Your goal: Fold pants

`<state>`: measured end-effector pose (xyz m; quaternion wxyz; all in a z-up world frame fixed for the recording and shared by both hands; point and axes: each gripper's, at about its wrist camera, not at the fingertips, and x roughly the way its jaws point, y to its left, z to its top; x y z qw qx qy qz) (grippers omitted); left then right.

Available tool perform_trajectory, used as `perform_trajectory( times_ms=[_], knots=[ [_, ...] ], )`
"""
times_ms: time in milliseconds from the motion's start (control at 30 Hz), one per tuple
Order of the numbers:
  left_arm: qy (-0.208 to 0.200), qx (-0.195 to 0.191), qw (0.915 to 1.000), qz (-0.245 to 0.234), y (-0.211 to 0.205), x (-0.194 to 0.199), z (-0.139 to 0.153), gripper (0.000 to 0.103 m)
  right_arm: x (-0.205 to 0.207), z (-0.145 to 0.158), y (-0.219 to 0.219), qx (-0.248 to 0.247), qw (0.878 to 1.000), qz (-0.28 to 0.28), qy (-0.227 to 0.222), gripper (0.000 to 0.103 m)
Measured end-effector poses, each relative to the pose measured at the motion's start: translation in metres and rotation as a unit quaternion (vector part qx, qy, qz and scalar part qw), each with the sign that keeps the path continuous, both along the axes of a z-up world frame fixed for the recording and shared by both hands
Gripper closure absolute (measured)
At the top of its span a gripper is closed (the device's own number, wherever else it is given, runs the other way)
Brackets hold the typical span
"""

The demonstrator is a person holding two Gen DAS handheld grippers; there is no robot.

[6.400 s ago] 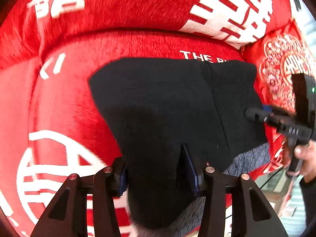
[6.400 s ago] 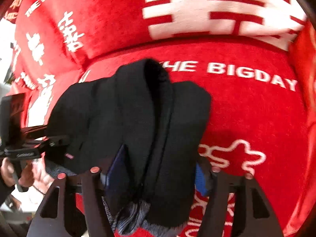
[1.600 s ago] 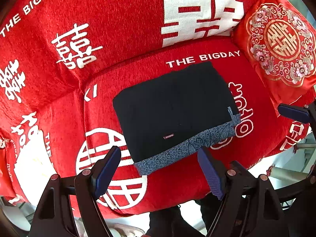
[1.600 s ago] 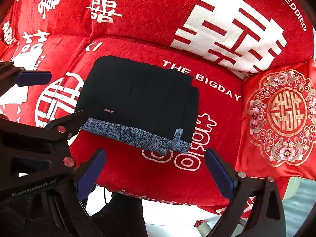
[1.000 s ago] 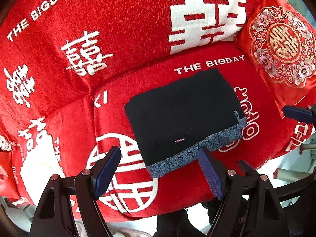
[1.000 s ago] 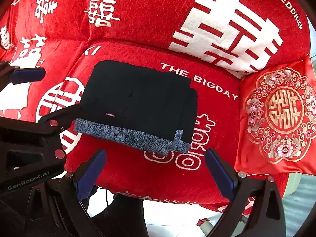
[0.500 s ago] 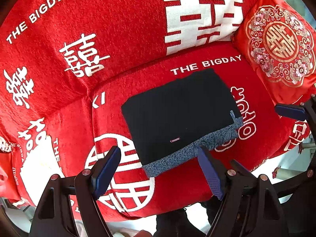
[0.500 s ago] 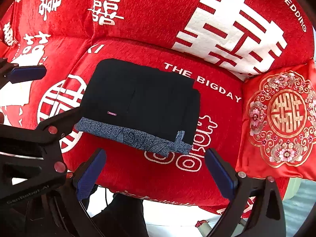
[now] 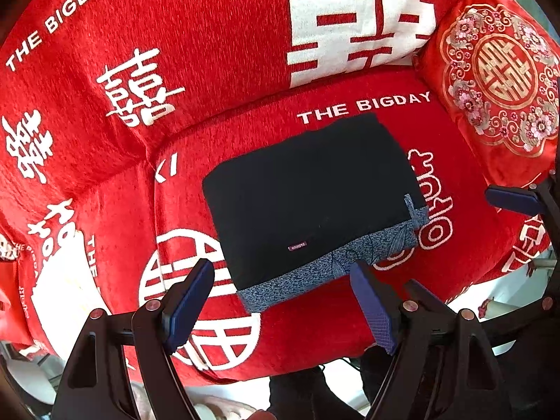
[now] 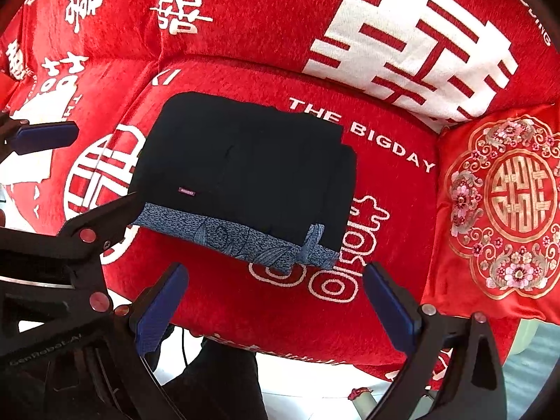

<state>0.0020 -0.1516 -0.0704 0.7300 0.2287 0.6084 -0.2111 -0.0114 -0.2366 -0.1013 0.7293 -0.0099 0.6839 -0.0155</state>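
The black pants (image 9: 308,199) lie folded into a flat rectangle on the red sofa seat (image 9: 315,329), with a blue-grey patterned waistband (image 9: 329,269) along the near edge. They also show in the right wrist view (image 10: 245,171). My left gripper (image 9: 283,301) is open and empty, held back above the seat's front edge. My right gripper (image 10: 276,304) is open and empty, also held back near the front edge. Neither touches the pants.
A red embroidered cushion (image 9: 500,80) stands at the right end of the seat, also in the right wrist view (image 10: 504,210). The red sofa back (image 9: 210,35) with white characters rises behind. The floor and the person's legs (image 10: 217,381) are below the front edge.
Since 6.4 s ago both grippers let go of the pants and pulled back from them. Over the last second the views only shift slightly; the pants lie still.
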Motion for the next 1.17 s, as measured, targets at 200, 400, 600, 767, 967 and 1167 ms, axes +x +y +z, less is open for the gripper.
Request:
perform_trajectory(
  times_ms=[200,400,600,767,967,1167],
  knots=[
    [0.008,0.004,0.9999,0.012,-0.005,-0.001,-0.007,0.022,0.000,-0.007,-0.007,0.007,1.000,0.007,0.005,0.003],
    [0.014,0.005,0.9995,0.028,-0.008,-0.001,-0.011,0.022,0.001,-0.010,-0.013,0.012,1.000,0.015,0.006,0.003],
    [0.024,0.002,0.9989,0.041,-0.012,-0.001,-0.015,0.022,0.000,-0.012,-0.020,0.016,1.000,0.020,0.006,0.003],
    [0.029,0.001,0.9986,0.045,-0.017,-0.003,-0.018,0.022,-0.001,-0.014,-0.023,0.017,1.000,0.020,0.007,0.003],
    [0.032,-0.002,0.9985,0.044,-0.020,-0.005,-0.019,0.022,-0.003,-0.015,-0.030,0.018,1.000,0.022,0.008,0.003],
    [0.030,0.000,0.9986,0.044,-0.019,-0.005,-0.019,0.022,-0.004,-0.015,-0.031,0.018,1.000,0.022,0.008,0.003]
  ],
)
